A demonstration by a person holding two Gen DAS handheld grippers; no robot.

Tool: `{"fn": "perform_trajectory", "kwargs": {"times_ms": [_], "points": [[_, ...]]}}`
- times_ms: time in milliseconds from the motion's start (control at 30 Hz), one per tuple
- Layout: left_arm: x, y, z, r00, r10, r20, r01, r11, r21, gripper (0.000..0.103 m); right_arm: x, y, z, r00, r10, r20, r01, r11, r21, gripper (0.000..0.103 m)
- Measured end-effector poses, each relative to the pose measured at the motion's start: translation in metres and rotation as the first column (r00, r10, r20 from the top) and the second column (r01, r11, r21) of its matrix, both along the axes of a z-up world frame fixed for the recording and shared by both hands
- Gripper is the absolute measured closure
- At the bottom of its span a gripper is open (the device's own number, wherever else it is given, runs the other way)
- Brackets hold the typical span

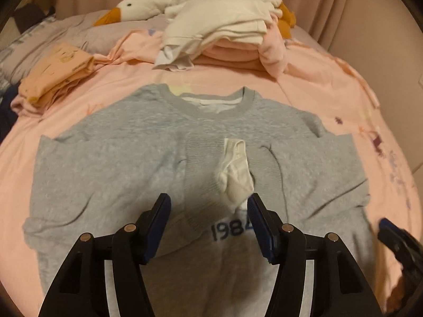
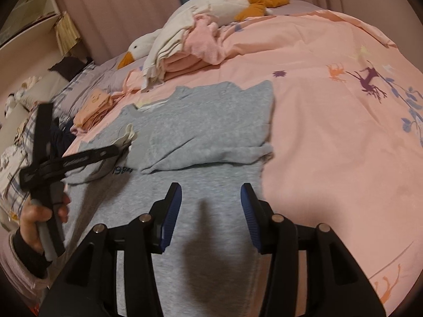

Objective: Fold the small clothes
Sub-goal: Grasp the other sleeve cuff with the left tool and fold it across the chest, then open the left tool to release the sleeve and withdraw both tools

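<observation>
Grey sweatshirt (image 1: 111, 158) lies flat, front up, on pink duvet (image 1: 317, 84) — neck away from the person, "1984" print near the middle. Both sleeves are folded in across the chest, cuffs meeting at centre, w/ white inner cuff (image 1: 235, 174) poking out between them.

L gripper (image 1: 208, 211) hovers over the chest just short of the cuffs; jaws stand about half apart, nothing between the pads. R gripper (image 2: 211, 200) sits over the lower body near the garment's right edge, jaws partly apart, also empty. In the right wrist view the person's hand (image 2: 39, 216) grips the L tool's handle.

Step, as judged: sleeves done, body fold pending. Next move prob. needs both grippers down at the hem corners, pinching both layers, then carrying hem up toward collar — evenly, so sleeves don't slide out.

Bkgd: stack of folded clothes (image 1: 224, 42), goose plush (image 1: 137, 8), small peach bundle (image 1: 55, 71).
</observation>
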State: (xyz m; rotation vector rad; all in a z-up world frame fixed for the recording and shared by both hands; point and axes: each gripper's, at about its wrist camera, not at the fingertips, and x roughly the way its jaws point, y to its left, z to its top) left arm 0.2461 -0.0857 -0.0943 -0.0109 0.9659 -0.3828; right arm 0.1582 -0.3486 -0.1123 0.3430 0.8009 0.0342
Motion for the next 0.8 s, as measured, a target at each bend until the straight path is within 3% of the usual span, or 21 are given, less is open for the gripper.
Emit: {"fn": "perform_trajectory", "kwargs": {"times_ms": [100, 233, 267, 367, 433, 467, 533, 633, 700, 800], "points": [[-0.011, 0.029, 0.008, 1.000, 0.028, 0.001, -0.028, 0.996, -0.085, 0.043, 0.006, -0.017, 0.003, 0.998, -0.058, -0.002, 0.058, 0.998, 0.026, 0.054], [-0.022, 0.069, 0.015, 0.995, 0.089, 0.034, -0.084, 0.987, -0.134, 0.040, 0.022, -0.045, 0.005, 0.989, -0.149, -0.012, 0.150, 0.985, 0.089, 0.047], [-0.023, 0.078, 0.016, 0.993, 0.103, 0.049, -0.096, 0.986, -0.135, 0.038, 0.028, -0.046, 0.005, 0.987, -0.157, -0.019, 0.158, 0.983, 0.099, 0.047], [-0.010, 0.092, 0.009, 0.984, 0.167, 0.064, -0.164, 0.985, -0.045, 0.035, 0.054, -0.047, 0.003, 0.989, -0.143, -0.035, 0.146, 0.981, 0.124, 0.047], [0.001, 0.096, 0.000, 0.979, 0.192, 0.065, -0.191, 0.981, -0.016, 0.035, 0.073, -0.042, -0.002, 0.986, -0.155, -0.062, 0.159, 0.984, 0.079, 0.047], [0.005, 0.098, -0.004, 0.978, 0.199, 0.068, -0.199, 0.980, 0.003, 0.035, 0.082, -0.039, -0.006, 0.984, -0.161, -0.079, 0.165, 0.985, 0.046, 0.050], [0.016, 0.098, -0.016, 0.976, 0.209, 0.054, -0.211, 0.977, 0.041, 0.035, 0.099, -0.035, -0.015, 0.980, -0.159, -0.117, 0.160, 0.987, -0.004, 0.079], [0.026, 0.101, -0.033, 0.978, 0.209, 0.023, -0.210, 0.975, 0.075, 0.035, 0.108, -0.037, -0.024, 0.978, -0.147, -0.151, 0.146, 0.989, -0.017, 0.091], [0.028, 0.105, -0.040, 0.975, 0.220, 0.029, -0.222, 0.970, 0.101, 0.035, 0.105, -0.040, -0.021, 0.982, -0.142, -0.127, 0.143, 0.990, -0.005, 0.094], [0.029, 0.112, -0.041, 0.973, 0.226, 0.038, -0.229, 0.970, 0.080, 0.035, 0.099, -0.056, -0.020, 0.978, -0.176, -0.109, 0.183, 0.981, 0.063, 0.095]]}}
